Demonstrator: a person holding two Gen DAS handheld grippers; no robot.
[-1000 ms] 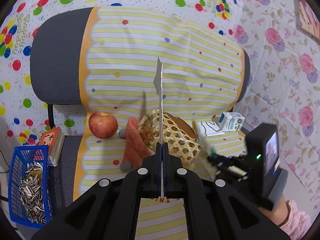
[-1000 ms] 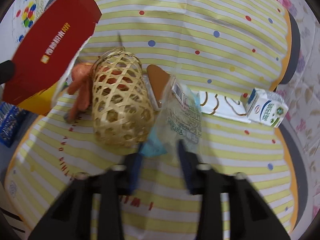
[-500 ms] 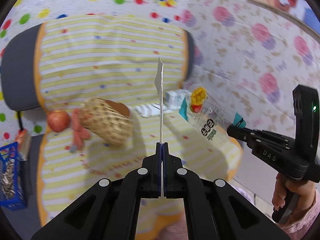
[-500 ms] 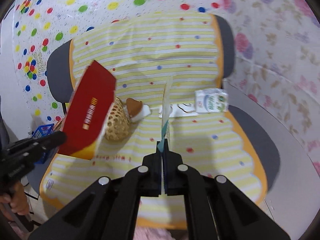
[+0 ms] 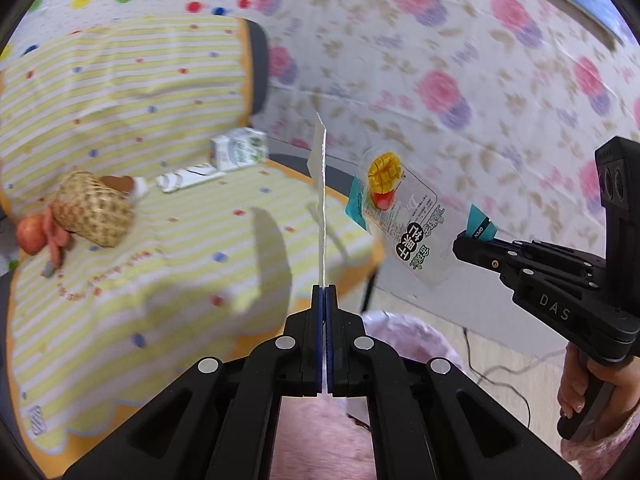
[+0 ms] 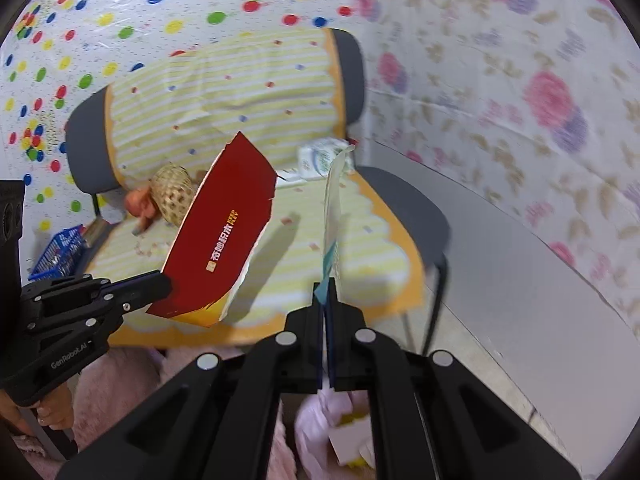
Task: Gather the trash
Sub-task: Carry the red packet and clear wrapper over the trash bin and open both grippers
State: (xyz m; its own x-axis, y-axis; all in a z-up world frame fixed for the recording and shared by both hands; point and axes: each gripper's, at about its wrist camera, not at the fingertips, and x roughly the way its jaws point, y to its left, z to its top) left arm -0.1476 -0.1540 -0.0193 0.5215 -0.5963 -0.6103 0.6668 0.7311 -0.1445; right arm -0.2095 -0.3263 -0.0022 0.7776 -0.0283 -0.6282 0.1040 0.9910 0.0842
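Note:
My left gripper (image 5: 323, 292) is shut on a flat red card box, seen edge-on in its own view (image 5: 321, 200) and as a red panel in the right wrist view (image 6: 224, 232). My right gripper (image 6: 327, 284) is shut on a clear snack wrapper (image 6: 334, 208) with a mango picture, which also shows in the left wrist view (image 5: 404, 216). Both are held in the air off the front of the chair. A pink bag (image 6: 320, 412) lies below the right gripper. A milk carton (image 5: 238, 154) and a white wrapper (image 5: 188, 176) lie on the seat.
The chair (image 6: 404, 208) has a yellow striped cover. A wicker basket (image 5: 92, 210), an apple (image 5: 30, 234) and an orange toy lie on the seat's far side. A blue crate (image 6: 60, 250) stands to the left. A floral sheet (image 5: 440, 80) covers the wall on the right.
My right gripper closed on the snack wrapper and lifted it from the seat. Both grippers pulled back from the chair and swung right with their loads.

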